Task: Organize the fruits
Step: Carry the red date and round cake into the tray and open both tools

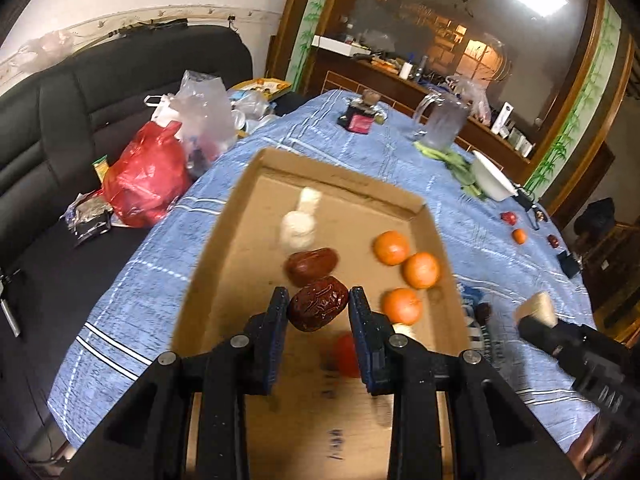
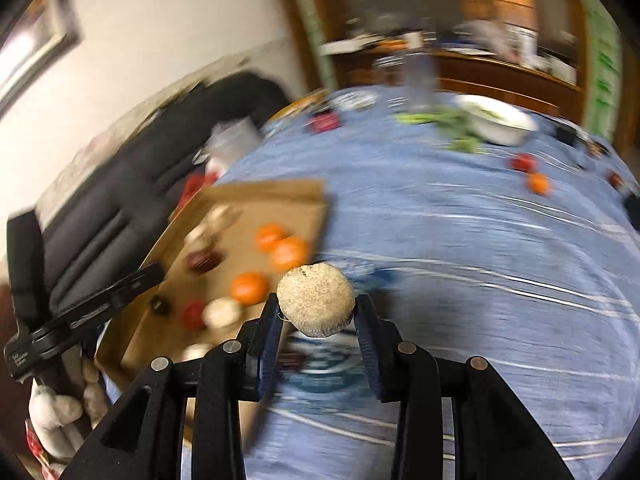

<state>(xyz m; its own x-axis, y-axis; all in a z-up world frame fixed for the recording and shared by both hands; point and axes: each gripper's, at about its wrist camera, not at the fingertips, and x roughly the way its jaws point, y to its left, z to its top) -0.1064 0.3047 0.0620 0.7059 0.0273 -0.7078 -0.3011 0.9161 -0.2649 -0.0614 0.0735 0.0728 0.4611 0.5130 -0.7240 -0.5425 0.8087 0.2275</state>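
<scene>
Left wrist view: the left gripper [image 1: 319, 307] clamps a red date [image 1: 318, 308] above the cardboard tray [image 1: 248, 216], where another date [image 1: 312, 266] and three oranges [image 1: 420, 270] lie. In the right wrist view, the right gripper [image 2: 316, 312] grips a pale fuzzy ball [image 2: 315, 305] over the blue tablecloth [image 2: 460, 240], beside the tray.

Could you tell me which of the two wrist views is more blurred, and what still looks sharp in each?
Right wrist view: heavy motion smear across the blue tablecloth and cardboard tray; only the right gripper and its fuzzy beige ball stay crisp. Left wrist view: mostly sharp, the red date in the left gripper clear, fisheye bending at the edges.
</scene>
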